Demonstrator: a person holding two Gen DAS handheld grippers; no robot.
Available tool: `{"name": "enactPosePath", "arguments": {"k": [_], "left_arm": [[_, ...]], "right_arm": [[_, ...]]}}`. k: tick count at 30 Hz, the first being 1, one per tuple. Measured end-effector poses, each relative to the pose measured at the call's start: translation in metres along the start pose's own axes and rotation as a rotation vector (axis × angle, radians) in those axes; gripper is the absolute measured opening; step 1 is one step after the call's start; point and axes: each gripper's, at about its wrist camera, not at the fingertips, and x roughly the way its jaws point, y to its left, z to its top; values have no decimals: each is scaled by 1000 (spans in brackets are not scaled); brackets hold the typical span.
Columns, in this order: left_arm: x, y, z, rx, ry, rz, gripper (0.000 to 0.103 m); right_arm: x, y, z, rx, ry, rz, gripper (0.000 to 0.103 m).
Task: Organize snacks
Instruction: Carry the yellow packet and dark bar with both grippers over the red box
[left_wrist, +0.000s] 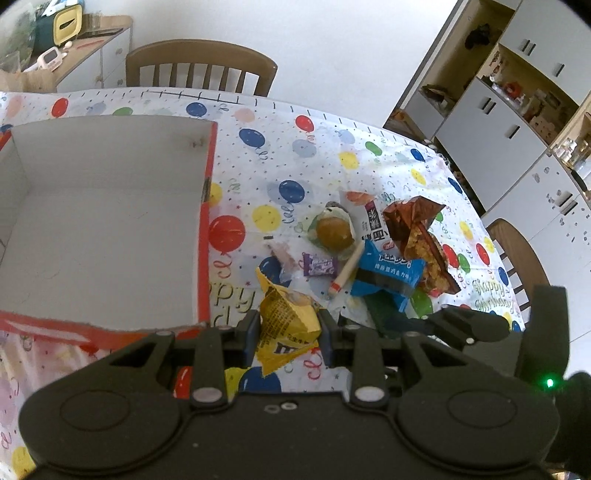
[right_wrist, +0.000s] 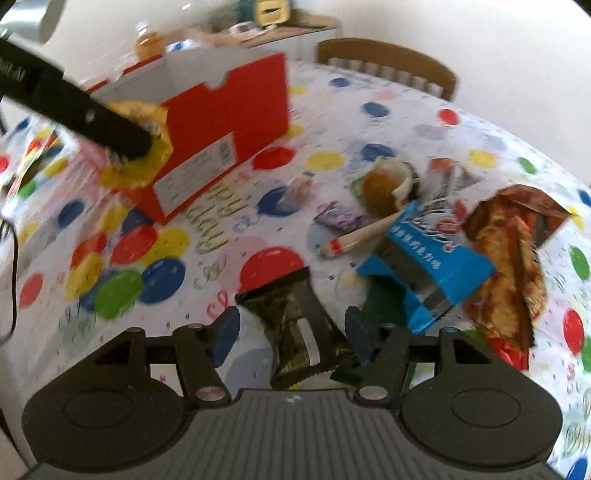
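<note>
- The box (left_wrist: 103, 221), red outside and white inside, sits open on the balloon cloth (left_wrist: 314, 147), with nothing visible on the part of its floor the left view shows.
- Off to its right lies the pile: brown bag (right_wrist: 513, 251), blue pack (right_wrist: 424, 258), a round cake (right_wrist: 380, 188), a stick (right_wrist: 354, 240), a purple sweet (right_wrist: 338, 218).
- The left gripper (left_wrist: 290, 325) is pinching the yellow packet (left_wrist: 288, 321) between its pads, right at the box's near right corner.
- That's the relation that counts: the box mouth lies up and to the left of the packet, just beside it, so I'd expect a short carry over the red wall.
- The right gripper (right_wrist: 291, 332) is spread wide, straddling the dark packet (right_wrist: 299, 325), not touching it on either side as far as I can see.
- That packet's long axis runs roughly along the fingers, so the jaws would close across its narrow width.
- The left is far nearer the box; the right is nearer the pile.
</note>
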Motion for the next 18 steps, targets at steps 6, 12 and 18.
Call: {"name": "enactPosePath", "arguments": {"k": [6, 12, 18], "left_arm": [[-4, 1, -5, -15, -6, 19, 30], [-5, -4, -11, -25, -15, 36, 30], [-5, -7, -16, -33, -19, 52, 30]], "right_arm": [[6, -4, -3, -68, 27, 36, 61], [5, -2, -4, -79, 23, 68, 47], [-4, 0, -3, -30, -10, 46, 37]]}}
